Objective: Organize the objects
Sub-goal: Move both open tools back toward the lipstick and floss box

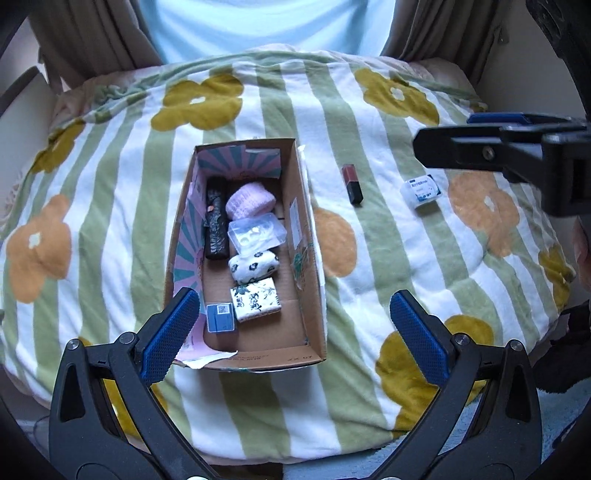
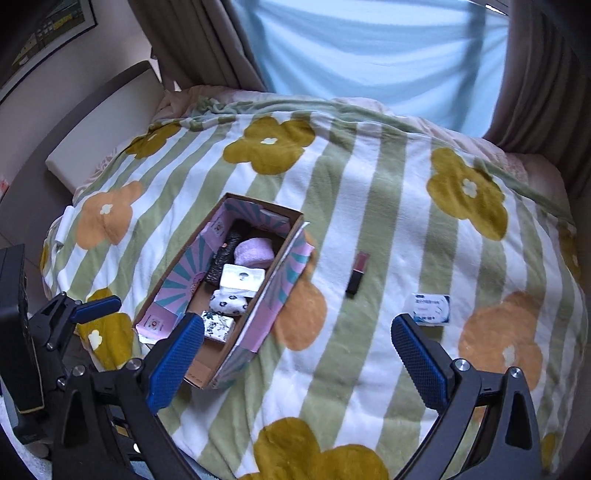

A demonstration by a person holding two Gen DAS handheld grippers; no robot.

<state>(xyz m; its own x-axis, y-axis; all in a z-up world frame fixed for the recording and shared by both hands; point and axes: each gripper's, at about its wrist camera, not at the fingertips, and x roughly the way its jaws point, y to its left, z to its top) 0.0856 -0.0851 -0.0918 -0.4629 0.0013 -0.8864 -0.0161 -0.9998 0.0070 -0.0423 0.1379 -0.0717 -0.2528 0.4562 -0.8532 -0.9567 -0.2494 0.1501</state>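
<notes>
An open cardboard box (image 1: 310, 258) (image 2: 275, 291) lies on a flowered, striped blanket (image 1: 373, 266) (image 2: 369, 206). Inside are a black roll (image 1: 216, 221), a pink knitted piece (image 1: 249, 201), a clear plastic case (image 1: 256, 230), a rolled black-and-white cloth (image 1: 253, 264), a floral packet (image 1: 256, 297) and a small blue box (image 1: 220, 316). A dark red lipstick (image 1: 353, 184) (image 2: 357, 272) and a white-blue packet (image 1: 421, 192) (image 2: 431, 308) lie on the blanket right of the box. My left gripper (image 1: 295, 321) hovers open over the box's near end. My right gripper (image 2: 297, 343) (image 1: 443, 142) is open, near the packet.
A person in a light blue top (image 1: 258, 26) (image 2: 369, 44) sits behind the blanket, with brown curtains (image 2: 184, 40) to both sides. A white cushioned bench (image 2: 103, 122) stands at the left. The blanket drops off at the near edge.
</notes>
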